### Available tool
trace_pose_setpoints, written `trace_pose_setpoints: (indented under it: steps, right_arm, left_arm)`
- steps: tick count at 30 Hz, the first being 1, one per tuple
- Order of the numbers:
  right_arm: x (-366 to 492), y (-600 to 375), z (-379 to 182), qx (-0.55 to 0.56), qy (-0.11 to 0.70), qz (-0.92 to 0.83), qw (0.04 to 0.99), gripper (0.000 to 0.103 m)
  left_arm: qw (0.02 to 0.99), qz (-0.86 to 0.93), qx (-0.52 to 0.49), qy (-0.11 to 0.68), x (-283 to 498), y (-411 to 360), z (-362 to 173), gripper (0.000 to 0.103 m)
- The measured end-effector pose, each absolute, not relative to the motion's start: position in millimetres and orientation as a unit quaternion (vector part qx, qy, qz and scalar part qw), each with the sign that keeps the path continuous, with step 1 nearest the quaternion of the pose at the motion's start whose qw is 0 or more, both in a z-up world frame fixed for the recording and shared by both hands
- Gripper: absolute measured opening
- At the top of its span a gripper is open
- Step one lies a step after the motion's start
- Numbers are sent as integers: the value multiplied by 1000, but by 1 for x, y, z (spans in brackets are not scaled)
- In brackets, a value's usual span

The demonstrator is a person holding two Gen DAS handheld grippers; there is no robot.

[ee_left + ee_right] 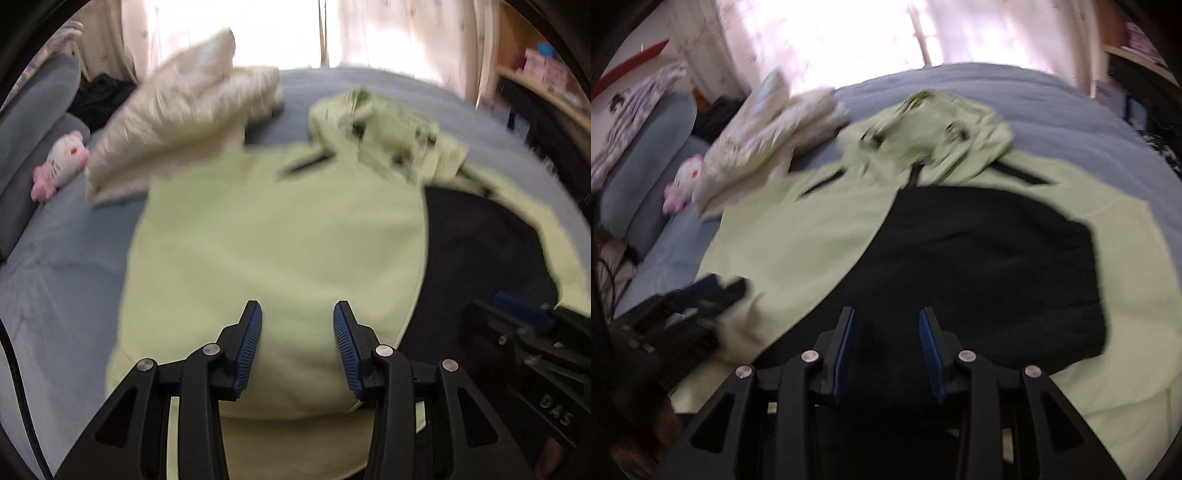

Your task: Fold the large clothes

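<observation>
Folding looks mid-way to me: the pale green jacket (820,229) lies spread in the middle of the bed (1034,96), hood toward the far edge, left front panel laid flat, black lining (990,266) still exposed on the right. Left gripper (297,343) and right gripper (887,345) both hover spread apart, nothing pinched. Next move probably means grabbing the right-hand green edge and bringing it over the lining. No containers here, just a cream pile (177,122) near the far left corner.
</observation>
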State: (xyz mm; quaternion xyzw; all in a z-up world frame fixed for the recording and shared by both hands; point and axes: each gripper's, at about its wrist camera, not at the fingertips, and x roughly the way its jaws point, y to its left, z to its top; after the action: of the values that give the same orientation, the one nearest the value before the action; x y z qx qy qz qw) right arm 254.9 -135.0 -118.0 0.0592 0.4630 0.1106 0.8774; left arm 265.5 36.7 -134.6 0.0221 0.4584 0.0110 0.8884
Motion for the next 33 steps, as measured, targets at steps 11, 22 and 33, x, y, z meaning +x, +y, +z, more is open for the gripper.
trace_pose_setpoints:
  steps: [11,22,33]
  right_arm:
    - [237,-234,-132,46,455,9,889,13]
    - [230,-229,-122,69,459,-15,886,17]
    - [212,-224,-110,86,458,-19,885,19]
  left_arm:
    - [875,128,0,467,274,125,-153,41]
    - [871,136,-9,471,261,133,-145,46]
    - [873,115,-12,474,238,122,-124,46]
